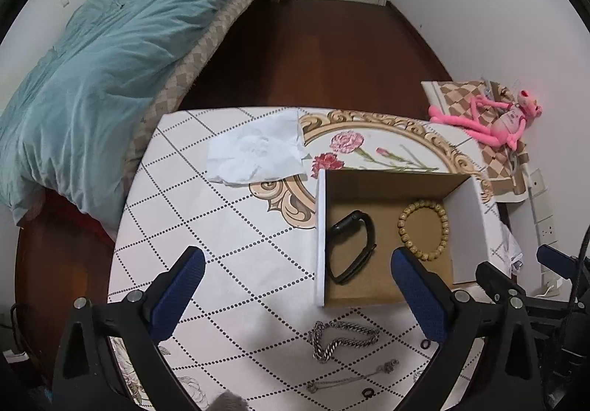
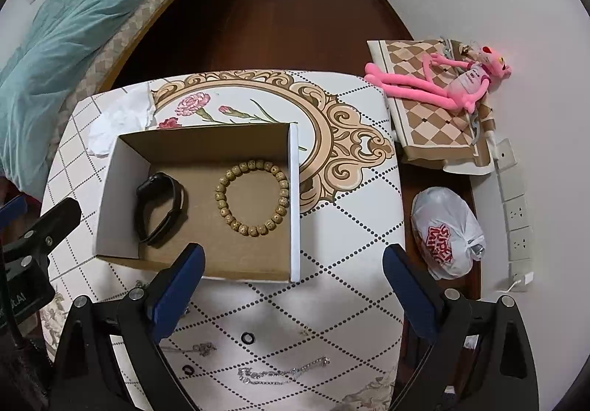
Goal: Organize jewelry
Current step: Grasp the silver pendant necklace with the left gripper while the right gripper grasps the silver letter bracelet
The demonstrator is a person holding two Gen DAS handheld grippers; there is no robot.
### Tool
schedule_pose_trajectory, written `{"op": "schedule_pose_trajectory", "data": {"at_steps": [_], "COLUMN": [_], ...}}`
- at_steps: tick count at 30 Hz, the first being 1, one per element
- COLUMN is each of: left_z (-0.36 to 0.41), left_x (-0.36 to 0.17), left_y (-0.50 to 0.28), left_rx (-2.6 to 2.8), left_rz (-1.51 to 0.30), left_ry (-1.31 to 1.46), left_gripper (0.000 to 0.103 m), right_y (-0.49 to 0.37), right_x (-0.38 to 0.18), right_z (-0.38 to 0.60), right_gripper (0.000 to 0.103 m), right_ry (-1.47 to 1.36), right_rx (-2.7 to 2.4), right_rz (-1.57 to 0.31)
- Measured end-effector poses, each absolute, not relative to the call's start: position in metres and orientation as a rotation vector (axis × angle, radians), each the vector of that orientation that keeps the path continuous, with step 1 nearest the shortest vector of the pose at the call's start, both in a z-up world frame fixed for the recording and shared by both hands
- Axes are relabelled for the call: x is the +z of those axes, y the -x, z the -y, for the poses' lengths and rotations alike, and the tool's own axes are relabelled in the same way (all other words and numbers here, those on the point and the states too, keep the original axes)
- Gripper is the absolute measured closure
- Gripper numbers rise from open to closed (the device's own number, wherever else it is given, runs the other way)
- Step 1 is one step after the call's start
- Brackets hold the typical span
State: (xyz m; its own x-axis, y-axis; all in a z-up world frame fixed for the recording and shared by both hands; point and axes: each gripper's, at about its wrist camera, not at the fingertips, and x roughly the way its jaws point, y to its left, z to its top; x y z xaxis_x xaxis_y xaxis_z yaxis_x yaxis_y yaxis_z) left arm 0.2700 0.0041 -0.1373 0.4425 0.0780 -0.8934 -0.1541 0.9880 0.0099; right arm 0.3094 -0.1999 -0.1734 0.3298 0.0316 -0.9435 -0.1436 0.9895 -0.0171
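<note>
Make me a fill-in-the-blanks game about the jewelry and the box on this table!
1. Inside the cardboard box lie a beaded bracelet and a black ____.
2. The chunky silver chain lies ____ the box, on the tablecloth.
3. Both the left tool and the right tool are open and hold ____.
4. The plush toy beside the table is colored ____.

Missing words: watch band; outside; nothing; pink
</note>
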Motion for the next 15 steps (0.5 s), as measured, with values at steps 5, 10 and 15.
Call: {"op": "schedule_pose_trajectory", "data": {"at_steps": [5,10,15], "left_z": [-0.001,-0.002,-0.004], "left_x": [-0.114,-0.094,-0.079], "left_y": [-0.252,-0.229,-0.207], "left_rx": [0.152,0.162,0.158], "left_rz": [-1.043,-0.998,-0.969], "left_ry": [0.059,0.061,0.068], "left_gripper": [0.000,0.000,0.000], "right_y": [-0.292,-0.270,-0.246], "right_x": [-0.152,-0.126,-0.099], "right_z": [0.199,0.203,0.208], "right_gripper": [0.005,0.005,0.005], "right_ry": [0.109,0.099,0.094], "right_rx": [0.108,0.099,0.091], "right_rz": [-1.177,-1.118,-1.056]}}
